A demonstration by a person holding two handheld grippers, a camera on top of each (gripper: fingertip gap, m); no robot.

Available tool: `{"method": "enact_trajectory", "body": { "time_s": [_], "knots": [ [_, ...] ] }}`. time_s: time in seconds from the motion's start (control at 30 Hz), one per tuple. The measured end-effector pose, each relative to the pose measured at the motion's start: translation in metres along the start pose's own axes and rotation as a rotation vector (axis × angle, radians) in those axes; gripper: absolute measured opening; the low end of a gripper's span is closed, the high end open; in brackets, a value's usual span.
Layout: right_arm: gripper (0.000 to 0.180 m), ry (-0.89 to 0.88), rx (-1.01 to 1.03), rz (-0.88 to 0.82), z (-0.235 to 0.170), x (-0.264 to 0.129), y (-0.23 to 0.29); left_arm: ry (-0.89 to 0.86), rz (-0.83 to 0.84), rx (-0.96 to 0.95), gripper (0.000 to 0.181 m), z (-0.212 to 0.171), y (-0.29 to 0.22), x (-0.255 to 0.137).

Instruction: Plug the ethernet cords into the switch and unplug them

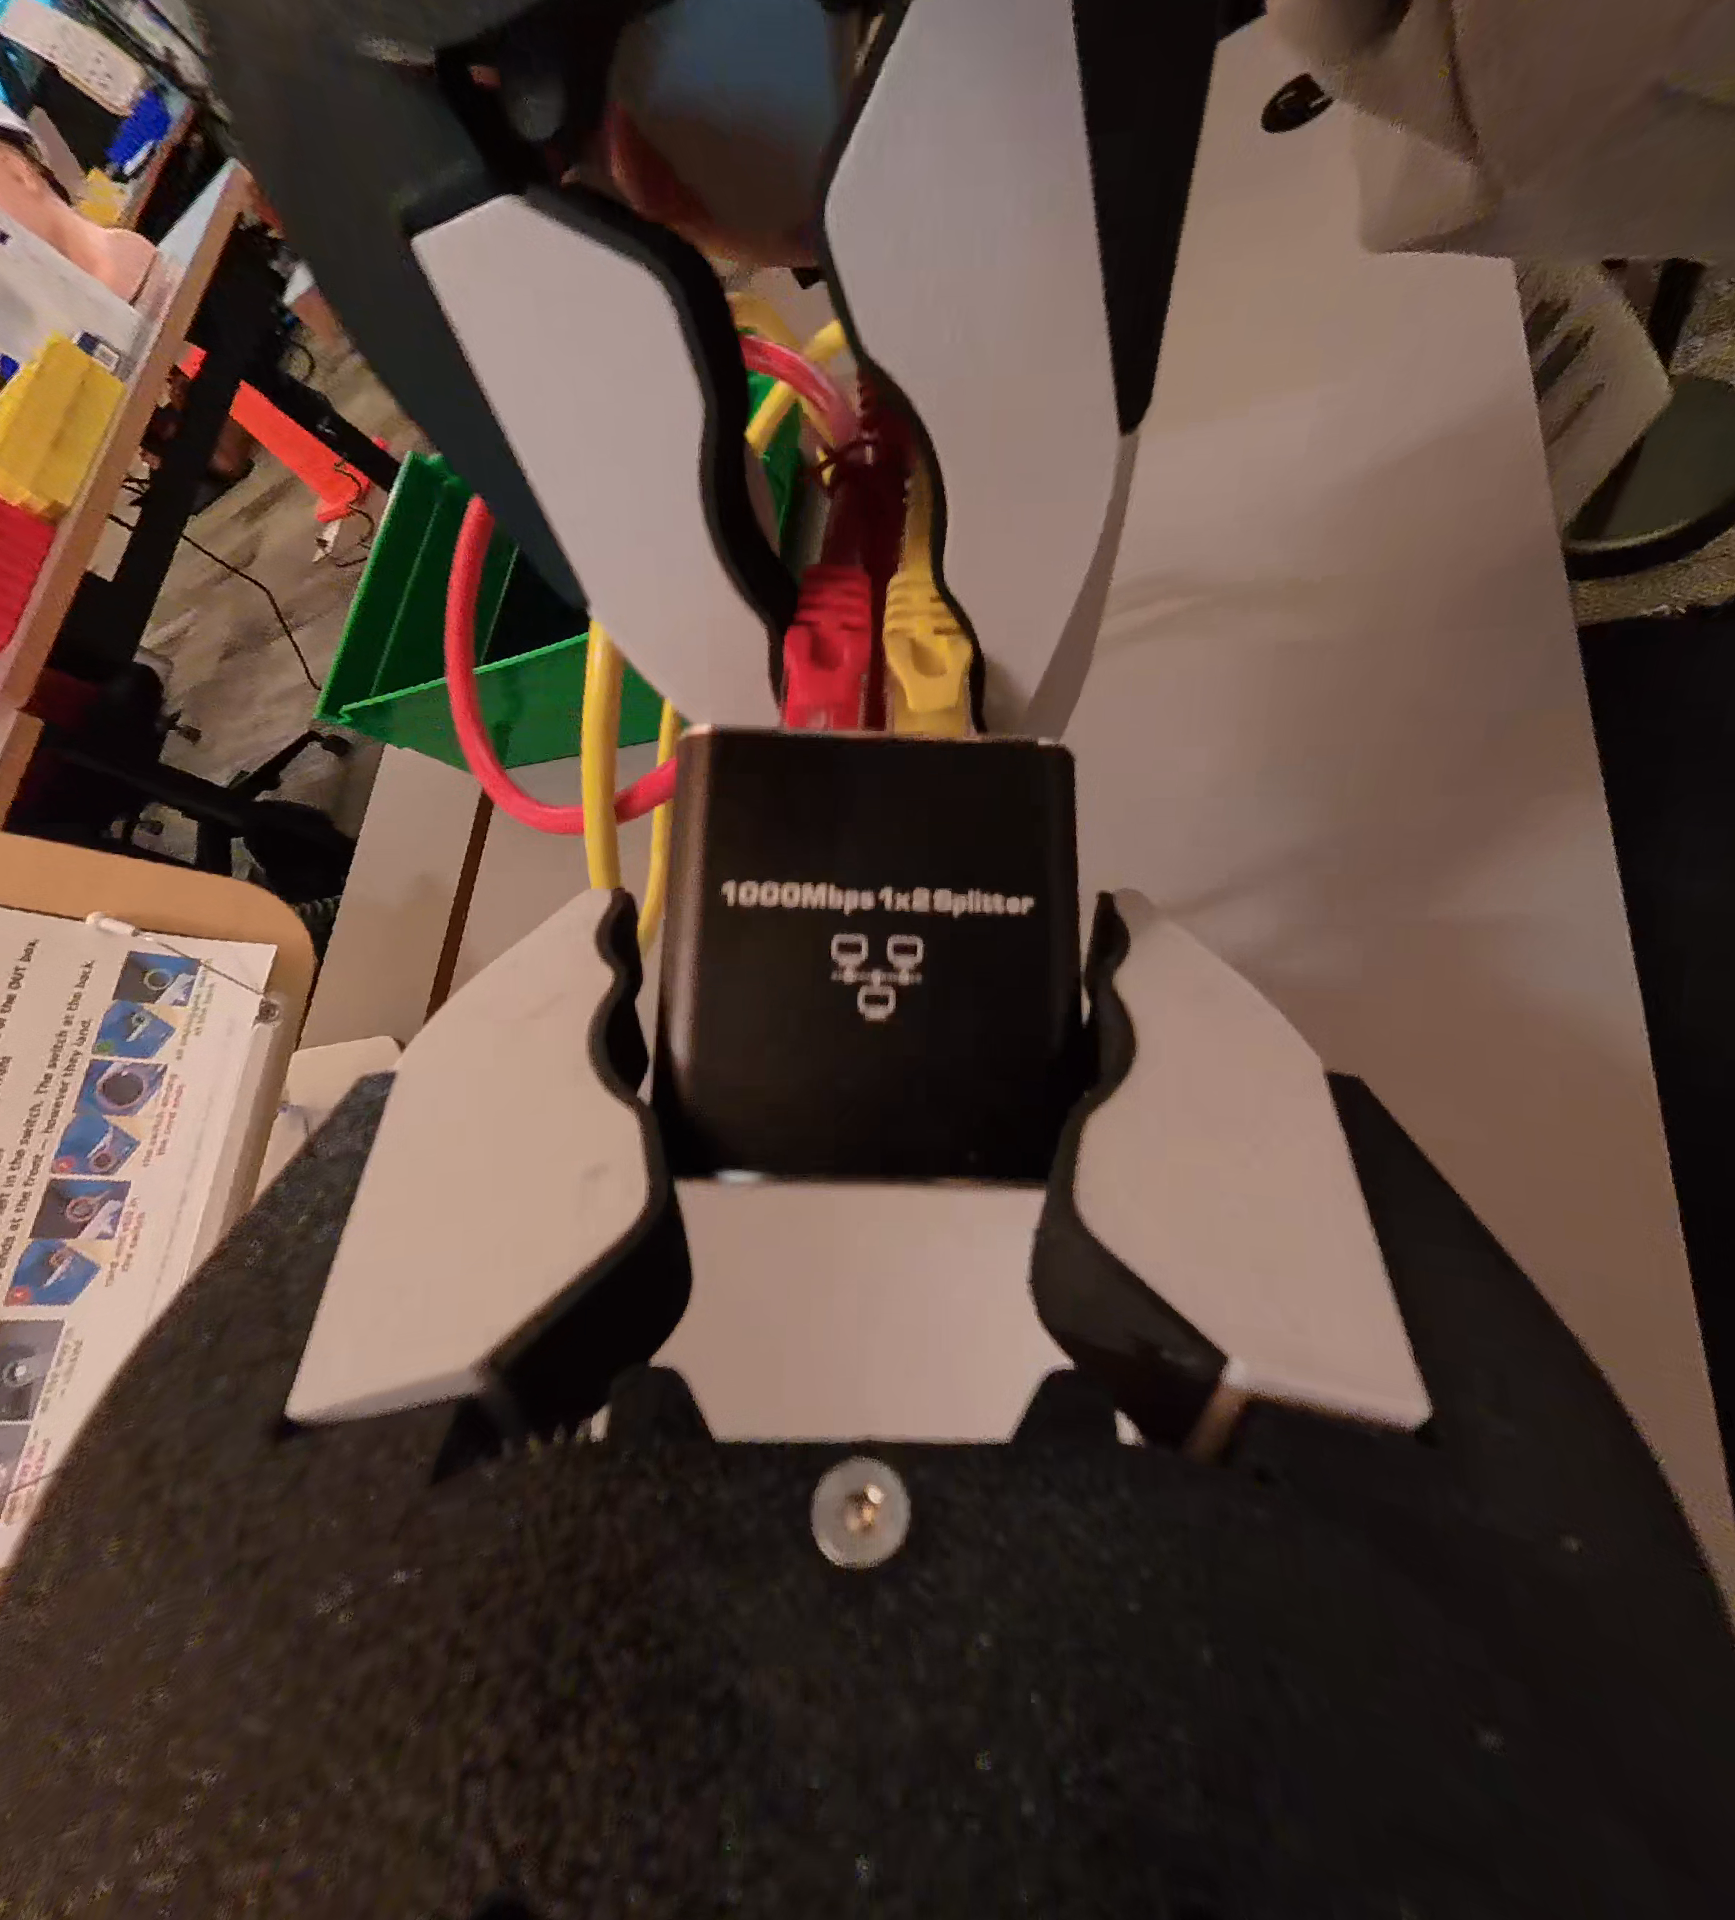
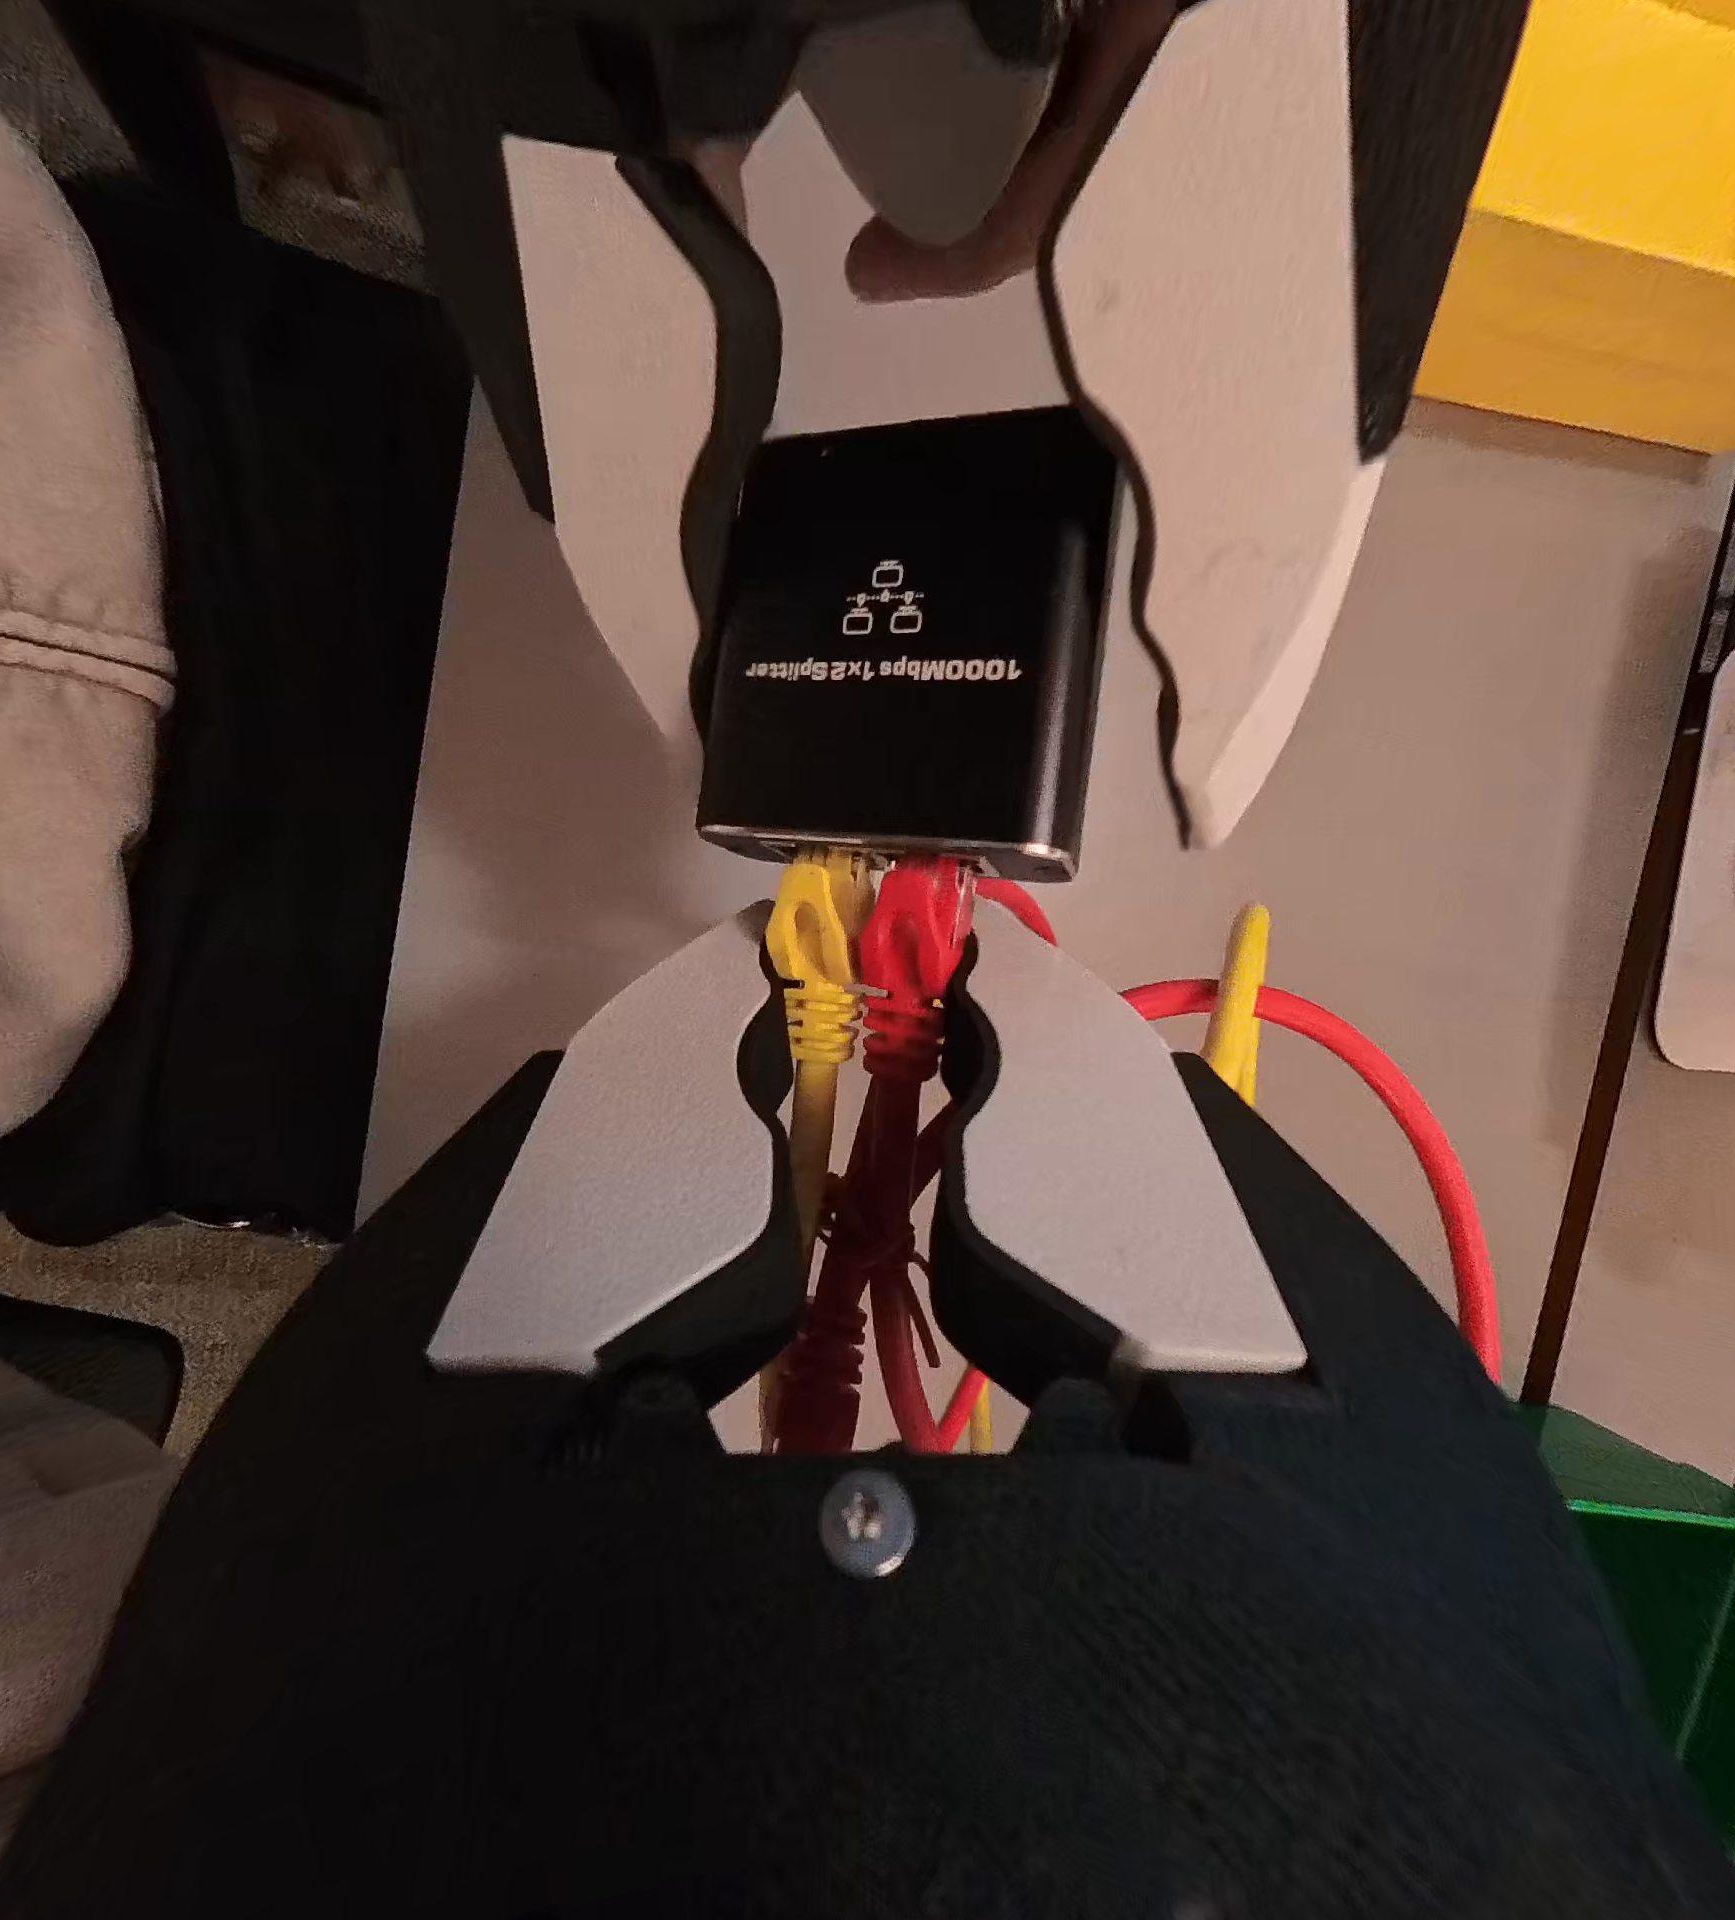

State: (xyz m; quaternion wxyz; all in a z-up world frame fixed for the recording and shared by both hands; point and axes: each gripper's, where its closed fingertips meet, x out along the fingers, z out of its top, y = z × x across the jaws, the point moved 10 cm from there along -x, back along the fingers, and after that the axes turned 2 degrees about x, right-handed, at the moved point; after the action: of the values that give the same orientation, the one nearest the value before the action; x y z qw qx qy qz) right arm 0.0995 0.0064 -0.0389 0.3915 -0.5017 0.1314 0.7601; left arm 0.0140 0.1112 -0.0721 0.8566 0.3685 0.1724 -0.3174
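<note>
A black switch [image 1: 873, 1039] is held above the white table [image 1: 1362, 727]. My left gripper [image 1: 861, 909] is shut on its sides. A red plug [image 1: 827, 644] and a yellow plug [image 1: 920, 644] sit side by side in the ports on its far face. My right gripper [image 2: 868, 925] is shut around both plugs, the yellow [image 2: 811, 935] and the red [image 2: 910, 945], just behind the switch [image 2: 842, 769]. The left gripper [image 2: 936, 779] shows opposite, and the right gripper [image 1: 878, 665] shows in the left wrist view. Red and yellow cable loops [image 2: 1414, 1091] hang beneath.
A green bin [image 1: 530, 707] stands at the table's far left edge and shows in the right wrist view [image 2: 1725, 1621]. A yellow bin [image 2: 1621, 260] is beyond the switch. A printed instruction sheet [image 1: 63, 1143] lies to the left. A person's beige sleeve [image 2: 11, 623] is alongside. The grippers are tip to tip, or close to it.
</note>
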Motion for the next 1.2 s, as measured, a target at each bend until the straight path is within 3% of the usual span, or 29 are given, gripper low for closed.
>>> {"method": "enact_trajectory", "body": {
  "time_s": [0.1, 0.5, 1.2],
  "knots": [
    [0.026, -0.025, 0.011, 0.013, -0.002, -0.003, 0.0, -0.012, 0.016, -0.029, 0.087, -0.003, 0.0, 0.0],
    [0.026, -0.124, -0.004, 0.083, -0.011, -0.003, -0.005, -0.261, 0.056, -0.09, 0.08, -0.001, -0.005, -0.002],
    [0.025, -0.151, -0.039, 0.066, -0.013, -0.008, -0.001, -0.32, 0.047, -0.002, 0.076, 0.01, -0.007, -0.012]
  ]
}}
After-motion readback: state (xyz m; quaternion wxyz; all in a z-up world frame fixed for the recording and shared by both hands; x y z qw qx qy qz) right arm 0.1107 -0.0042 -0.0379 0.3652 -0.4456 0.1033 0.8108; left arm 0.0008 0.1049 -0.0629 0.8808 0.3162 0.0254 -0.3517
